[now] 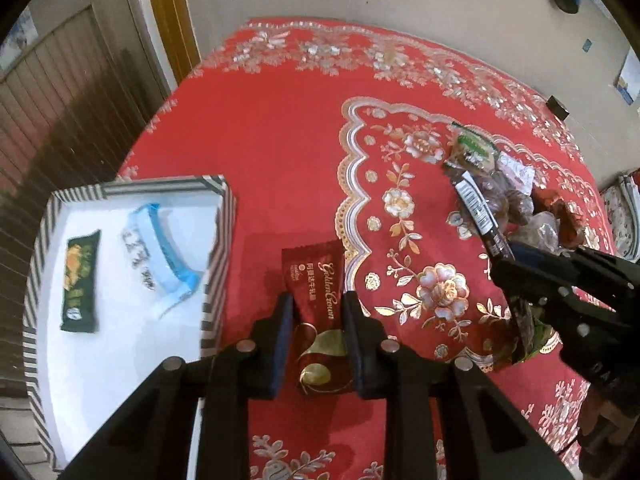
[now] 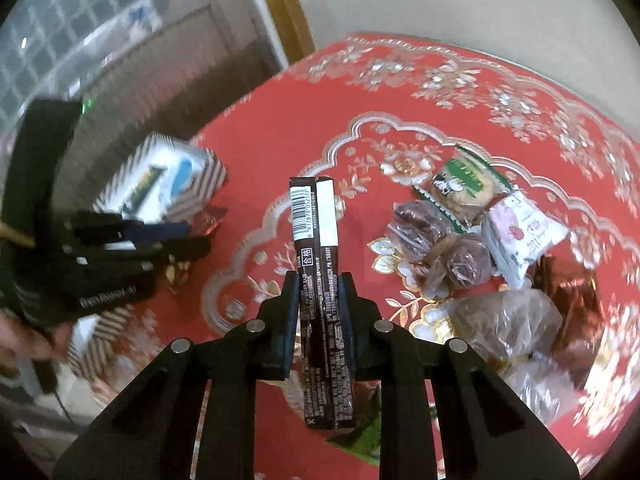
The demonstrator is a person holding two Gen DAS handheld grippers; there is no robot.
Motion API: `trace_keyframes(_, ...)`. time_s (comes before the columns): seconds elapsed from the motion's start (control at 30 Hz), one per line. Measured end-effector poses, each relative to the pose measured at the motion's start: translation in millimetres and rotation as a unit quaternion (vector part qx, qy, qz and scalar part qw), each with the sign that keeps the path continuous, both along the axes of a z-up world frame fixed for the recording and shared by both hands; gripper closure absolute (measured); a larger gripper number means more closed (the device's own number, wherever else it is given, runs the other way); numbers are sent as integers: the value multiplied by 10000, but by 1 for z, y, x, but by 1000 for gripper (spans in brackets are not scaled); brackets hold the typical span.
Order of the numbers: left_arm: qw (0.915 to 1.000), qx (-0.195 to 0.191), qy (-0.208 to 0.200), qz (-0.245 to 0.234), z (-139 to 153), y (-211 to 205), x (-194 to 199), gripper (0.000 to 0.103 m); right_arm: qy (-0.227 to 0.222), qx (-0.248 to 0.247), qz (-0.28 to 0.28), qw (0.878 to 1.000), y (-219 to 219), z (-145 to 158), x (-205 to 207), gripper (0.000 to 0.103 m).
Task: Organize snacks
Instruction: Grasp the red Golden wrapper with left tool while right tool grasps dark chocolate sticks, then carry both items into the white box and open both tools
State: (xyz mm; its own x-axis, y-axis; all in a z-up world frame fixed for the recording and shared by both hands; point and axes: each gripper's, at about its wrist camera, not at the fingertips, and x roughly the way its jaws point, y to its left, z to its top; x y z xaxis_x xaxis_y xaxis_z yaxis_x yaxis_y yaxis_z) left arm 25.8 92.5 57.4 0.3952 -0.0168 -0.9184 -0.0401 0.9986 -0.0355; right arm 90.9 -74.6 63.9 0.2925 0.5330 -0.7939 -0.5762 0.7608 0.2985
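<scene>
Two views, left wrist first: left gripper (image 1: 316, 312) clamped on red wrapper (image 1: 314, 300) above red cloth (image 1: 280, 120), striped box (image 1: 224, 216) just left holding green bar (image 1: 80, 280), blue packet (image 1: 168, 256); right wrist: right gripper (image 2: 320, 292) pinching brown box (image 2: 316, 240), snack pile (image 2: 480, 236) far right.

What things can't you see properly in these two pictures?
- Striped box, right wrist view: blurred, so the two packets inside cannot be read.
- Dark red packet, left wrist view: its sides are hidden by the left gripper shut on it.
- Long brown box, right wrist view: the print is too small to read.
- Snack pile, left wrist view: partly hidden behind the right gripper.
</scene>
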Motion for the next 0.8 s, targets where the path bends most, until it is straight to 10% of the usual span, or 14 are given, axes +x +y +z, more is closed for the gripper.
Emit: trace_keyframes(0.8, 9970, 289, -514, 502, 36, 71, -36, 76, 38, 367, 106, 9993, 77, 46, -30, 85)
